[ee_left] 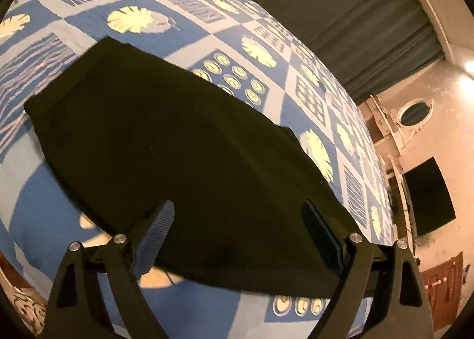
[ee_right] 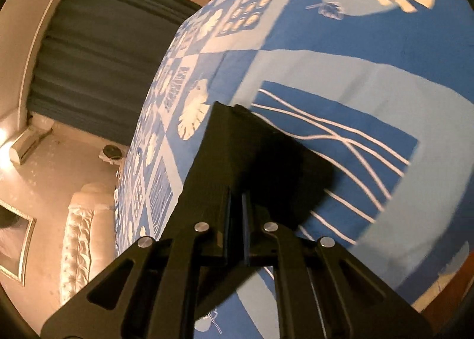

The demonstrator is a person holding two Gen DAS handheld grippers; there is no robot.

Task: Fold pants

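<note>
Nearest the lens in the left wrist view, your left hand-held gripper (ee_left: pixel 238 232) hangs with its jaws spread wide over the near end of the pants (ee_left: pixel 166 143), pressing on nothing. In the right wrist view, your right hand-held gripper (ee_right: pixel 236 214) is clamped tight on a raised fold of the same pants (ee_right: pixel 251 155), which peaks up off the bed (ee_right: pixel 385 51).

Handling: judge the black cloth as soft, light and limp. It will drape and sag from any single pinch, and layers may slide apart. Take hold at an edge or corner, pinching all layers together, not mid-panel.

Location: the pants lie flat across the patterned bedspread (ee_left: pixel 207 42), well in from the bed's far edge.

Count: one pair of pants, two hand-held grippers, one bed.
</note>
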